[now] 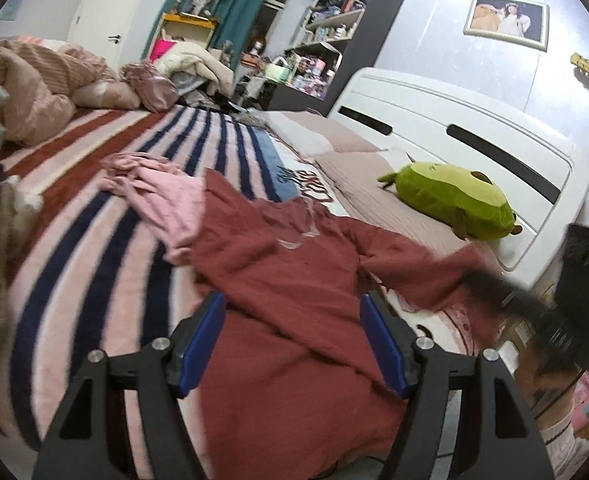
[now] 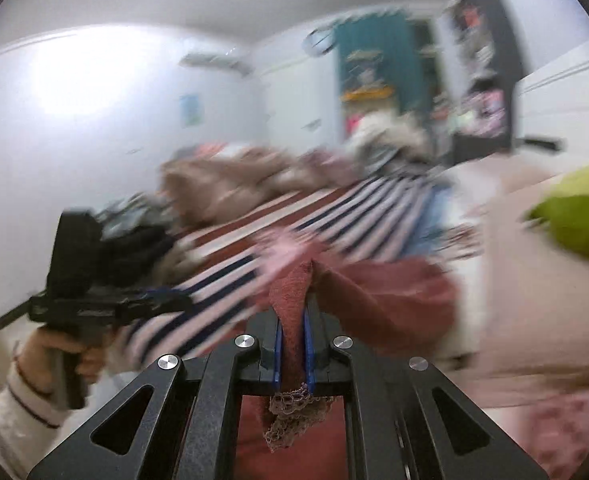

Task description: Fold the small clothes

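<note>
**Brick-red top sprawled on the striped bed**

Brick-red knit, soft and fuzzy, makes up the small top (image 1: 294,280) that lies crumpled across the striped blanket (image 1: 94,248) on the bed. One sleeve (image 1: 422,256) stretches toward the white headboard (image 1: 474,128), and a pale motif shows on the chest. A pink garment (image 1: 162,192) lies bunched just beside it, touching its far edge. A green plush toy (image 1: 450,196) rests on the pillow near the headboard.

Left tongs (image 1: 292,344) stand wide above the red cloth, with nothing between the blue pads (image 1: 202,344). Right tongs (image 2: 294,350) are pinched narrow on a fold of the red top (image 2: 374,300), with a lace-trimmed edge (image 2: 294,412) hanging out behind the pads. The right wrist view is heavily blurred.
</note>
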The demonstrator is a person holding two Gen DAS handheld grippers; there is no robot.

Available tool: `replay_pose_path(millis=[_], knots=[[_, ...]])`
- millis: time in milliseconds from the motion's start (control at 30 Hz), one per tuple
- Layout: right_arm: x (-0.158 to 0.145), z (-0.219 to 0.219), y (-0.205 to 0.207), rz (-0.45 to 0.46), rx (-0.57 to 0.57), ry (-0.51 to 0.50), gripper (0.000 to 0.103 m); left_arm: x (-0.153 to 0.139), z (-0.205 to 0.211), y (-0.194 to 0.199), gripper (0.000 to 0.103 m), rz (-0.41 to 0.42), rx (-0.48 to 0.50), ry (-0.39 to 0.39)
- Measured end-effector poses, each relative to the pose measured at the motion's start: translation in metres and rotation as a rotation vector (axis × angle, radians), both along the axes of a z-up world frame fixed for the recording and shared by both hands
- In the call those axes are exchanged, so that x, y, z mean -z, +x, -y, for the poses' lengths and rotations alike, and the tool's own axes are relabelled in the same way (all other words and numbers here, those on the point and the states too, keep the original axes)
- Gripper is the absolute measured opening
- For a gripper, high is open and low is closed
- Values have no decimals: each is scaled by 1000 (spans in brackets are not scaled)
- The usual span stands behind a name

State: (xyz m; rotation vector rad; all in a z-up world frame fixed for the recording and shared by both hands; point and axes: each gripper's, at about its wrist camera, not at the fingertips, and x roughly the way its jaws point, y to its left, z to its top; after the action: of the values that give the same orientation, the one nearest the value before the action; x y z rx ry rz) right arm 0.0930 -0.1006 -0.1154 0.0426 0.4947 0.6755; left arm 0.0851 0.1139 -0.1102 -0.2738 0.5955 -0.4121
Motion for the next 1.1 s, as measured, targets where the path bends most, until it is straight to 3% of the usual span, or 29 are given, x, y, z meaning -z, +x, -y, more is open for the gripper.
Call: replay_pose_path(millis=[133,300,367,467,633,700,767,833,1033,1100], knots=[[63,-65,20,-198,-130,-47,3,12,-25,-9,71,-13,-26,-9],[119,-96,28,-367,-172,-117,9,32,-30,-8,71,-57,-9,-32],[119,-92,28,-378,-177,-119,17,38,-24,-6,71,-69,16,-42],[97,-72,21,-325,-163,-105,32,47,-6,0,71,-93,62,-44],[65,-18,10,-223,-20,-102,37,71,32,11,71,-169,157,-50],[61,-1,11,-219,21,-85,39,84,47,15,59,-208,175,-27],[62,16,8,-230,47,-59,39,93,55,18,24,-238,167,-6],[66,36,4,-241,74,-46,39,95,52,21,6,-249,136,2],[84,73,0,-283,145,-24,39,82,19,17,7,-232,70,11],[91,85,0,-298,179,-25,39,82,11,16,8,-239,35,50]])
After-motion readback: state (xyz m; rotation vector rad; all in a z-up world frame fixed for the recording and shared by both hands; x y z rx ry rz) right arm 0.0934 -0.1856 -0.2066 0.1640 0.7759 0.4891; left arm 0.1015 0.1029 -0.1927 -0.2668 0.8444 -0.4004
